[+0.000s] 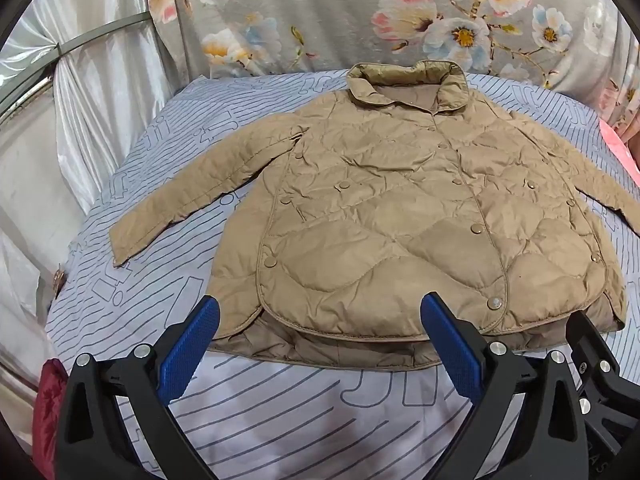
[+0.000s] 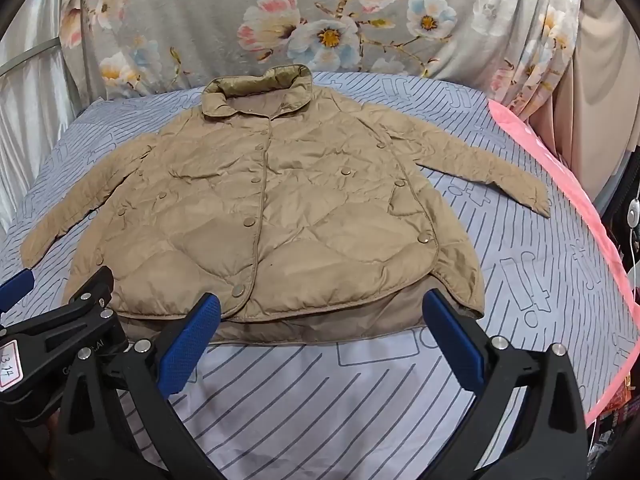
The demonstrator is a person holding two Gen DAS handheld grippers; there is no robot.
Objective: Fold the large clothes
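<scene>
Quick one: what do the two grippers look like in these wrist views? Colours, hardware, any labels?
Both match: the left gripper and right gripper have black angular plastic finger frames, blue textured pads on the inner faces, and round silver bolt heads at the pivots. In the right wrist view the left gripper's body carries a white sticker with a red border and handwritten digits, plus partly hidden lettering. No cables, hands or sleeves show.

A: What is the jacket (image 1: 384,216) made of?
B: Quilted tan cloth with a faint sheen, creased, with smooth round snaps.

A: And the surroundings?
B: The bedsheet (image 1: 280,412), lower centre, is matt printed cloth; the floral fabric (image 1: 320,12), top, matt; the curtain (image 1: 92,92), upper left, glossy satin.

A: The left gripper (image 1: 320,320)?
B: Matt black plastic, textured blue pads, shiny metal bolts.
</scene>
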